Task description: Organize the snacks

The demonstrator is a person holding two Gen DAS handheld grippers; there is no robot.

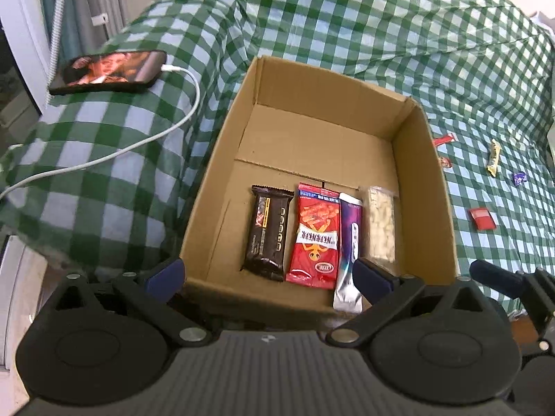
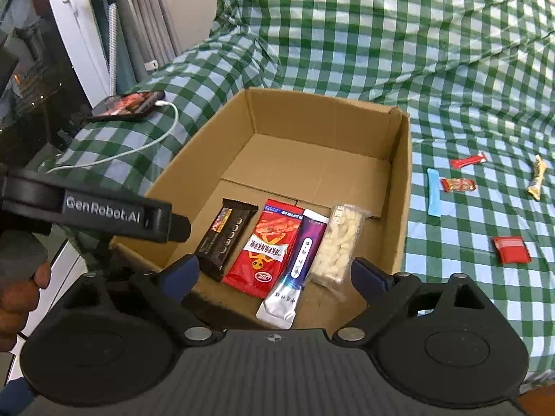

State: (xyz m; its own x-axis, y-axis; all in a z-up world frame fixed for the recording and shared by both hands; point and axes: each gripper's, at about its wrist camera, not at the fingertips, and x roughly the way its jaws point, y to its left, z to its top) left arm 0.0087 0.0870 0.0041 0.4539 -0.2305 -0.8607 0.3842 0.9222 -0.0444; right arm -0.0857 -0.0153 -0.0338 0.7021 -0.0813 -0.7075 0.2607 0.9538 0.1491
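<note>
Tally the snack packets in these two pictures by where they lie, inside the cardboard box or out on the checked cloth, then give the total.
Inside the cardboard box: 4 (brown bar, red packet, purple-and-silver sachet, clear packet of pale pieces)
On the checked cloth: 5 (blue strip, long red packet, small red-and-gold packet, yellow packet, square red packet)
Total: 9

Place: a home bedroom
Bed (image 1: 347, 17): covered in green-checked cloth
Phone (image 1: 111, 71): charging on the bed by a white cable (image 1: 138, 142)
Curtains (image 2: 145, 17): grey, beside the bed
</note>
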